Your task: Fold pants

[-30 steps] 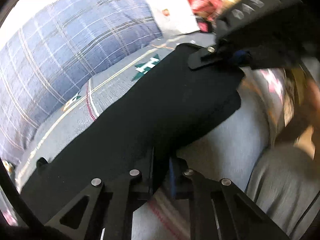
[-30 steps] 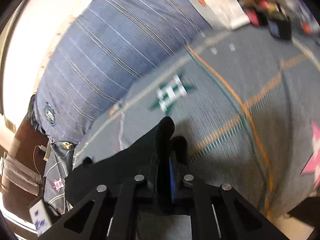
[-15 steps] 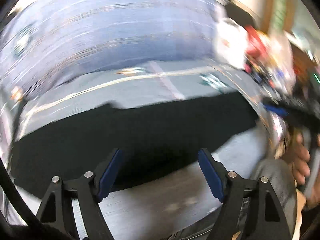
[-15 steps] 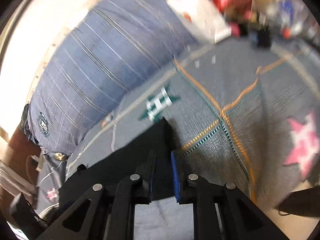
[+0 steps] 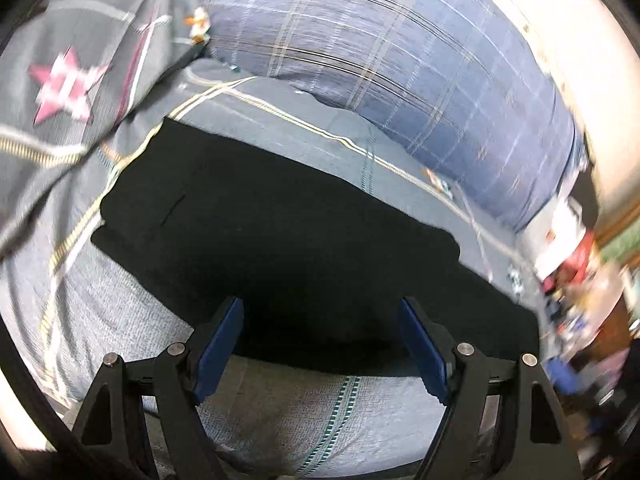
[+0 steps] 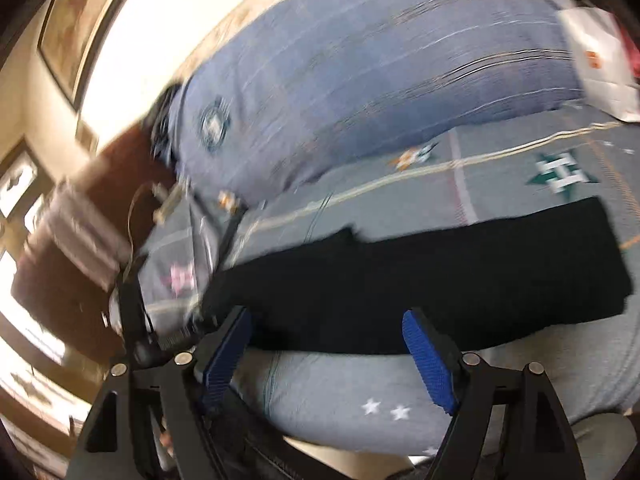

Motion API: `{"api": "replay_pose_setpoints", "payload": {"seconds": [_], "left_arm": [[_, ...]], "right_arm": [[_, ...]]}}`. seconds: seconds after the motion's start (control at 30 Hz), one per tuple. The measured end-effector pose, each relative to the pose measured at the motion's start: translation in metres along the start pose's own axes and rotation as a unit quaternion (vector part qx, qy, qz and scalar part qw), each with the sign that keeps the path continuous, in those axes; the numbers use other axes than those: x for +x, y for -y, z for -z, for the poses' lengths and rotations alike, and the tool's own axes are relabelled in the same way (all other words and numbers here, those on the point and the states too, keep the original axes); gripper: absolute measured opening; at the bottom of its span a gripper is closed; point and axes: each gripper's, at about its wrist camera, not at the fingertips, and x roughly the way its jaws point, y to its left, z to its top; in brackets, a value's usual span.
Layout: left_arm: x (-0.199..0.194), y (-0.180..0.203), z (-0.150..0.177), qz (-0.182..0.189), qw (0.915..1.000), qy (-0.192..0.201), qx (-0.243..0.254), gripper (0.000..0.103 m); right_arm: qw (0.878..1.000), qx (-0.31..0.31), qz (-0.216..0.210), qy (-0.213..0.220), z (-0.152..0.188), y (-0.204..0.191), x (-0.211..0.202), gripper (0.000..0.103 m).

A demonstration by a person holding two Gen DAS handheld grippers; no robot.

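The black pants point(image 5: 288, 240) lie flat as a long folded strip on the grey patterned bedspread point(image 5: 304, 412). My left gripper point(image 5: 322, 346) is open and empty, its blue pads just over the pants' near edge. In the right wrist view the pants point(image 6: 440, 284) stretch from centre to right. My right gripper point(image 6: 326, 354) is open and empty, hovering at the pants' near edge. Both views are motion-blurred.
A large blue plaid pillow point(image 5: 400, 64) lies behind the pants, also in the right wrist view point(image 6: 380, 80). A white bag point(image 6: 600, 60) and clutter point(image 5: 572, 276) sit at the right end of the bed. Brown furniture point(image 6: 80, 260) stands at the left.
Both grippers were shut on the pants one second ago. The left opened first, then the right; both let go and pulled back. The pants now lie flat on the bed.
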Motion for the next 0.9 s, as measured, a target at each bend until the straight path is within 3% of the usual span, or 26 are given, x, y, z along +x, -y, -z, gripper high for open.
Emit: {"api": "replay_pose_setpoints", "payload": {"seconds": [0.1,0.23,0.3,0.63,0.7,0.77,0.8,0.83,0.9], "left_arm": [[0.007,-0.011,-0.002,0.019,0.9992,-0.014,-0.034,0.079],[0.012,-0.014,-0.004,0.032,0.9972,-0.028,-0.062,0.079],[0.012,-0.016,-0.003,0.037,0.9964,-0.031,-0.069,0.080],[0.016,-0.020,0.002,0.050,0.9945,-0.039,-0.083,0.080],[0.016,-0.023,0.002,0.056,0.9938,-0.040,-0.088,0.080],[0.015,-0.026,0.001,0.062,0.9928,-0.041,-0.094,0.080],[0.015,-0.028,0.001,0.066,0.9920,-0.041,-0.100,0.080],[0.014,-0.030,0.000,0.070,0.9910,-0.040,-0.107,0.080],[0.013,-0.034,-0.003,0.071,0.9899,-0.042,-0.115,0.080]], "right_arm": [[0.998,-0.050,0.002,-0.038,0.007,-0.020,0.029,0.078],[0.993,-0.083,-0.011,-0.086,0.011,-0.041,0.076,0.066],[0.990,-0.103,-0.008,-0.099,0.016,-0.051,0.094,0.066],[0.976,-0.177,0.057,-0.116,0.028,-0.072,0.161,0.066],[0.969,-0.205,0.087,-0.103,0.030,-0.077,0.161,0.054],[0.961,-0.227,0.123,-0.097,0.030,-0.080,0.162,0.034],[0.962,-0.225,0.122,-0.097,0.028,-0.079,0.160,0.026],[0.963,-0.221,0.118,-0.097,0.026,-0.078,0.158,0.012],[0.968,-0.209,0.107,-0.083,0.023,-0.078,0.149,0.007]]}}
